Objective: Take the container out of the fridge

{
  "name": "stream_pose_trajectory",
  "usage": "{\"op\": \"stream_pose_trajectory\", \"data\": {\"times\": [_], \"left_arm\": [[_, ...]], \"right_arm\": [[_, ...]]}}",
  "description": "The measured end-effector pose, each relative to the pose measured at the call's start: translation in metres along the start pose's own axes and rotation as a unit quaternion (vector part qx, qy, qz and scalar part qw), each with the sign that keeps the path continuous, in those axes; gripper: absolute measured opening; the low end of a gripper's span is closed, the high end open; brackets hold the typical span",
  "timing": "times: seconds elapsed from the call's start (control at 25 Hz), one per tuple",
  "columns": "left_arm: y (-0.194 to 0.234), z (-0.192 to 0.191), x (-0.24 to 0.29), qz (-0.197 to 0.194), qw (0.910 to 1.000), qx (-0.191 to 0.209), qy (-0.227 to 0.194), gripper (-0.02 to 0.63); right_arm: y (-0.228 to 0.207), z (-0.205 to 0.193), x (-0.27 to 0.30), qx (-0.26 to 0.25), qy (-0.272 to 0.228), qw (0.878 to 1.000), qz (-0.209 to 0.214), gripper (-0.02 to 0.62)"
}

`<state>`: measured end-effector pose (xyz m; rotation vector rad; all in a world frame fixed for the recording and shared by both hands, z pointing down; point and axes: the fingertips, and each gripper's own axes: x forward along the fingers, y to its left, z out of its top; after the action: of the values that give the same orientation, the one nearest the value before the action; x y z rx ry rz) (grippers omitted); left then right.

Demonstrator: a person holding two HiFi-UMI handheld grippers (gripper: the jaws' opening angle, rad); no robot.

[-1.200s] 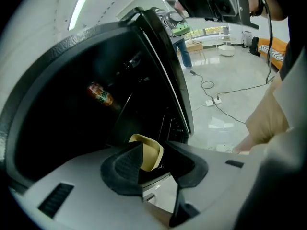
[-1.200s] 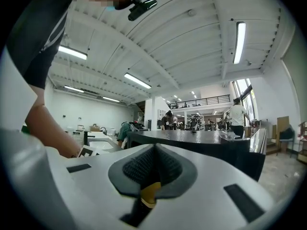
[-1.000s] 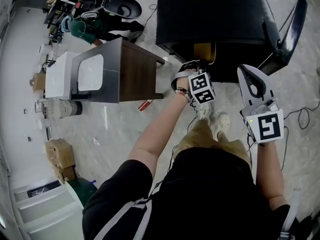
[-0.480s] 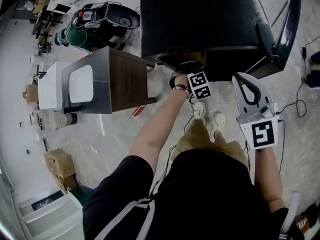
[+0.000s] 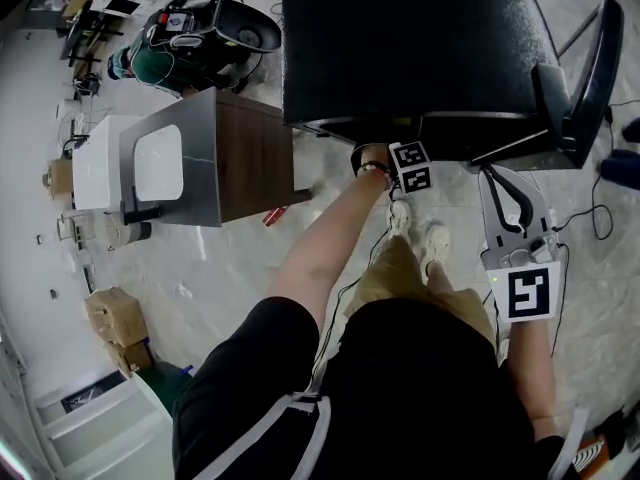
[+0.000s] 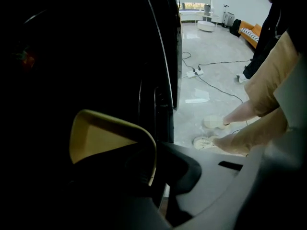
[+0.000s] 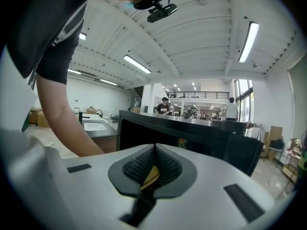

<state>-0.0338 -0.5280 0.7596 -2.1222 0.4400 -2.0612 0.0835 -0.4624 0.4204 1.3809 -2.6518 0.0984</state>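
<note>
— Now, head view: how far along is it?

— Fridge [image 5: 420, 48] stands with its door [image 5: 590, 68] swung open, so access is gained. Left gripper [image 5: 411, 166] reaches in under the fridge's top edge. Its tips and the container are hidden from this camera. Right gripper [image 5: 505, 180] hangs outside, in front of the opening, touching nothing.

— Left gripper view?

— Container [image 6: 103, 138], yellow, sits inside the dark fridge interior. Its near edge runs down between the jaws, which have just been closing and appear to pinch that rim. Judgement: grasp made. The container is not out yet, for dark fridge surrounds it on the left and above. What it rests on cannot be made out in the dark.

— Right gripper view?

— Jaws pressed together at the tips, holding nothing. A yellow sliver shows in the gap below the tips, and I cannot tell what it is. This camera faces the fridge front from outside.

— Balance of work?

— Done: door open, reach made, rim gripped. Outstanding: lift the container, draw it out through the opening and bring it clear of the fridge. Whether a grip on the thin rim alone will carry it level is unconfirmed. Its contents, if any, are not visible.
</note>
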Motion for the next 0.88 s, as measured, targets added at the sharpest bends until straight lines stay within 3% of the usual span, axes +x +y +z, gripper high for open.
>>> {"op": "stream_pose_trajectory", "data": {"times": [0.32,0.6,0.88], "left_arm": [[-0.003,0.001,-0.010,-0.014,0.9999,0.003,-0.009,0.028],[-0.006,0.017,-0.048,-0.012,0.9962,-0.046,-0.073,0.028],[-0.023,0.026,-0.090,-0.021,0.9867,-0.105,-0.122,0.028]], "right_arm": [[0.001,-0.001,0.007,0.005,-0.002,1.000,0.005,0.037],[0.011,0.007,0.009,0.005,-0.009,1.000,0.008,0.037],[0.027,0.019,-0.002,0.001,-0.028,1.000,0.014,0.037]]}}
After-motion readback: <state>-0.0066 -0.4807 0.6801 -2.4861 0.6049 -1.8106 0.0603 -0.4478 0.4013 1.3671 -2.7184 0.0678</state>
